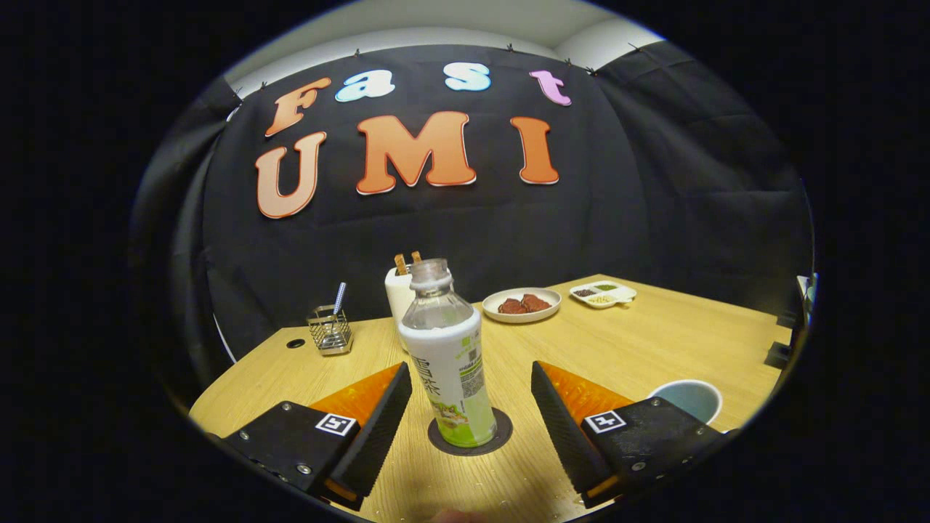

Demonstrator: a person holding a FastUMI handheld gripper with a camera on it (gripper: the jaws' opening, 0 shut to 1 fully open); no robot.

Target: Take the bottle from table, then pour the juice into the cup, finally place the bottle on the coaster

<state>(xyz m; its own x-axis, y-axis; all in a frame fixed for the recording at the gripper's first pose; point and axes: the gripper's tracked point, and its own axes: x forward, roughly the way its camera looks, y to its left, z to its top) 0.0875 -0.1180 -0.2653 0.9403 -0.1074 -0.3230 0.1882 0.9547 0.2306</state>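
Gripper (471, 407) nearest, fingers spread wide w/ a clear gap each side of the bottle (447, 363); left finger (378, 425) close to the bottle's lower label but not seen touching, right finger (563, 428) further off. Nothing held. Bottle stands upright btwn the fingers, on a dark round coaster (469, 434) that shows as a ring around its base. Bottle: no cap on, clear neck & shoulder, white-green label over most of the body; liquid level can't be told thru the label. Cup (690, 398) sits near right, just beyond the right finger's body, partly hidden by it; white rim, pale blue-grey inside, contents can't be told. Few small wet drops on the table (625, 341) near the right finger's base. Table is light wood. Far side, behind the bottle: white holder (398, 294) w/ two brown sticks poking out the top, mostly hidden by the bottle. Far left: wire rack (330, 330) holding one utensil w/ a pale handle; small dark round hole in the tabletop just left of it. Far right of the bottle: white plate (522, 304) w/ dark reddish-brown food, and beyond that a white divided tray (603, 293) w/ small portions in separate sections.
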